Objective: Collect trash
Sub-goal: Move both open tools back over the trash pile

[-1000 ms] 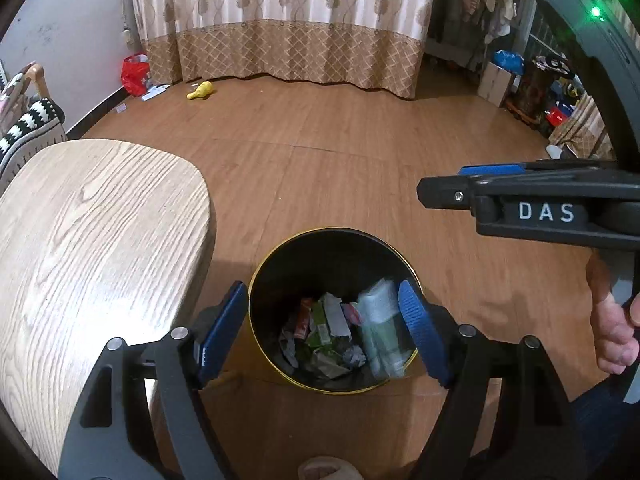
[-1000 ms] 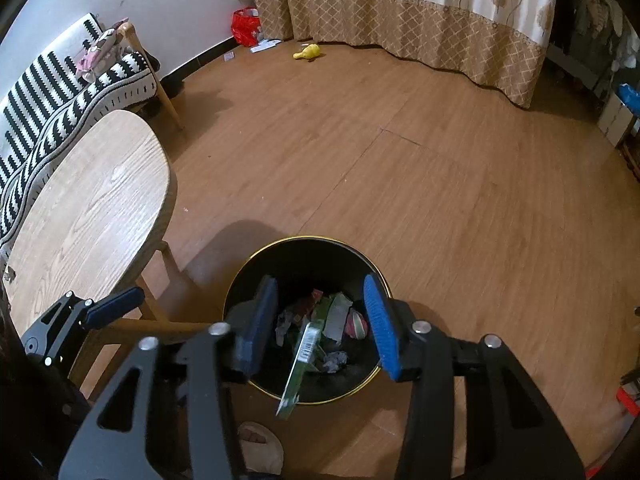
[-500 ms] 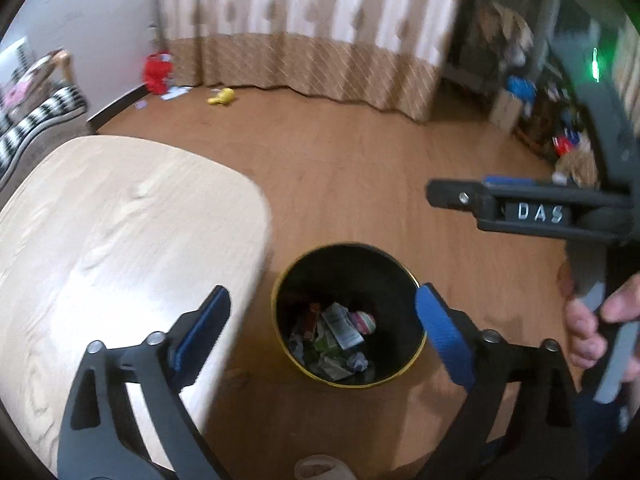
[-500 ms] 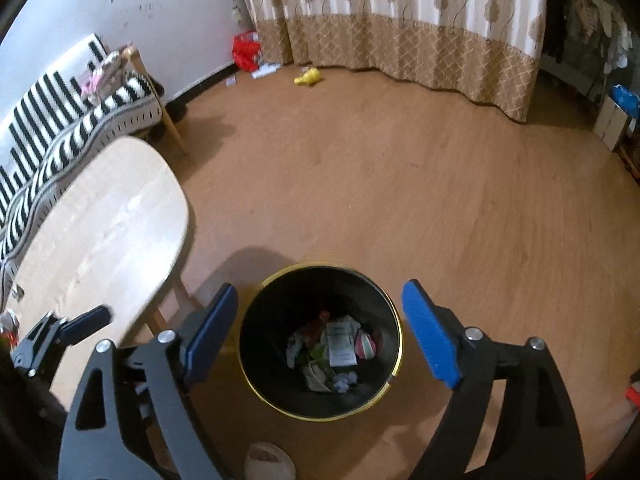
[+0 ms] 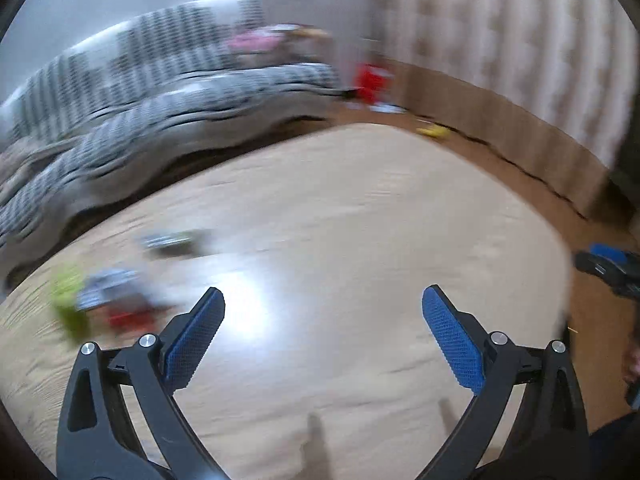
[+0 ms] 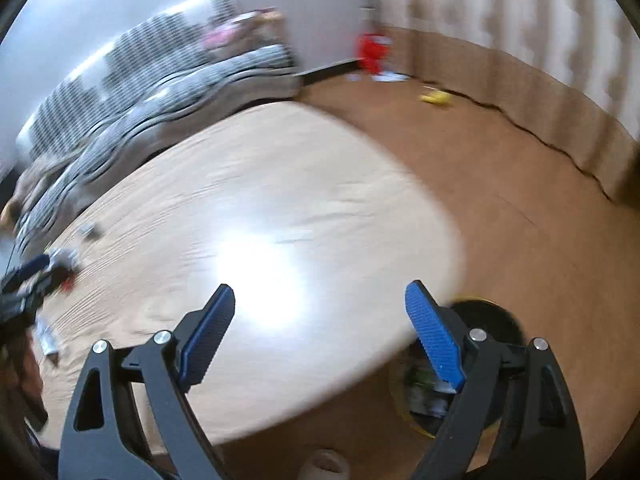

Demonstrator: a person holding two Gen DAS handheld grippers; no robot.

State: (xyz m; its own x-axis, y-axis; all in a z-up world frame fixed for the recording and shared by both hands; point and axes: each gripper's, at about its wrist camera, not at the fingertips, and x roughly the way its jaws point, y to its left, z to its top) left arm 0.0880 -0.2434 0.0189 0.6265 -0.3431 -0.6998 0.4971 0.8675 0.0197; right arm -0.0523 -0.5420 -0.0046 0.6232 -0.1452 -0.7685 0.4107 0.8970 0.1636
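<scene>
My left gripper [image 5: 322, 300] hangs over the light wooden table [image 5: 360, 220], its jaws opening, with nothing between them. Blurred trash lies to its left: a green scrap [image 5: 68, 300], a grey-blue wrapper [image 5: 108, 284], a red piece [image 5: 128, 316] and another wrapper [image 5: 172, 240]. My right gripper [image 6: 320, 292] is open and empty over the table's near right corner. The black gold-rimmed bin [image 6: 484, 320] stands on the floor behind its right finger, half hidden by the table edge, with trash inside. Small wrappers [image 6: 90, 232] lie at the table's far left, near the left gripper [image 6: 24, 284].
A striped sofa [image 5: 180, 120] runs behind the table. A red bag [image 6: 372, 52] and a yellow toy [image 6: 436, 98] lie on the wooden floor by the curtain [image 6: 520, 60]. A foot [image 6: 324, 464] shows at the bottom edge.
Both grippers swung left from above the bin to over the table, and their jaws widened. The green packet that hung between the right fingers is gone from them. The views are now motion-blurred.
</scene>
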